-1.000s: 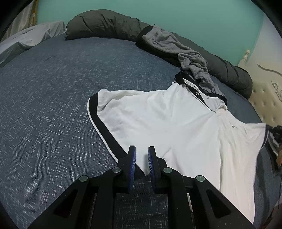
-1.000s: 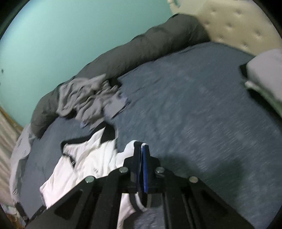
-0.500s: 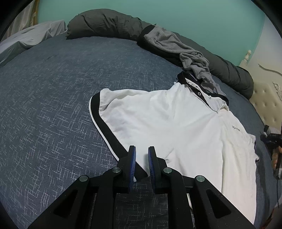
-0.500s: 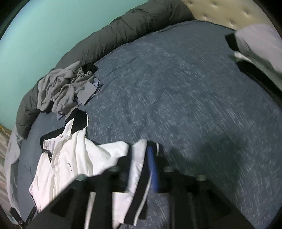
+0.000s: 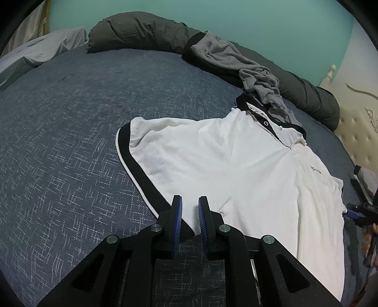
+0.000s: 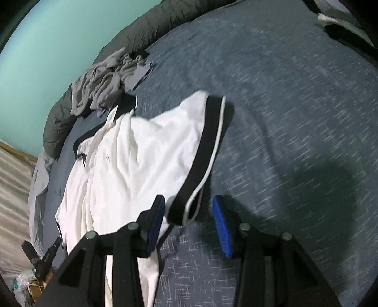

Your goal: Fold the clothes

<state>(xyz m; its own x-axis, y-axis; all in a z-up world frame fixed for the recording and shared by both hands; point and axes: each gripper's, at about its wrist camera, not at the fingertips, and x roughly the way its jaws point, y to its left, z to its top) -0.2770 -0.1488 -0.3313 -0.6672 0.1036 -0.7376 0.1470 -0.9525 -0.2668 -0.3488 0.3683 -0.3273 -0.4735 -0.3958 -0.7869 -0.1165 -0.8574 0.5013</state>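
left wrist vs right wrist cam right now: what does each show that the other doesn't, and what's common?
Left wrist only: the left gripper with a narrow gap between its pads, over the shirt's lower edge beside the sleeve; the shirt's button placket; a pale tufted headboard.

Right wrist only: the right gripper wide open, the right sleeve's black cuff lying between its pads, not clamped; striped fabric at the bed's edge.

Both: the white polo shirt spread on the blue bedspread, the crumpled grey garment, the dark bolster, the teal wall.
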